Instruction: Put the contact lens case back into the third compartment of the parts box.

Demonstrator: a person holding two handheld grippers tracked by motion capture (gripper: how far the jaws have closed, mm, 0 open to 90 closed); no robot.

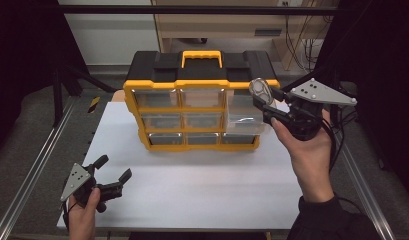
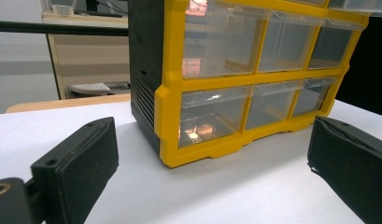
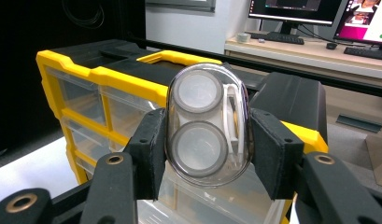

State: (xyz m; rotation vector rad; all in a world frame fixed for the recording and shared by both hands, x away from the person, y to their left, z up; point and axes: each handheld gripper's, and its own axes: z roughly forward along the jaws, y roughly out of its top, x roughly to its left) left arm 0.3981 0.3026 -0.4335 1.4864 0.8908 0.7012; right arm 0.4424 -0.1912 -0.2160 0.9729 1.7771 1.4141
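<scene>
A yellow and black drawer organizer (image 1: 199, 102) with clear drawers stands at the back of the white table (image 1: 192, 185). My right gripper (image 1: 264, 102) is raised at its right end, shut on a clear oval case (image 1: 260, 90) with two round discs inside (image 3: 205, 123). Below the case a clear drawer (image 1: 244, 117) on the organizer's right side is pulled out. My left gripper (image 1: 112, 172) rests open near the front left of the table, nothing between its pads (image 2: 76, 161). The organizer (image 2: 244, 79) stands ahead of them.
Metal rails (image 1: 37, 165) run along both sides of the table. A wooden desk (image 1: 217, 22) stands behind the organizer. Monitors and a keyboard (image 3: 277, 37) sit on a desk in the right gripper view. Bare table lies in front of the organizer.
</scene>
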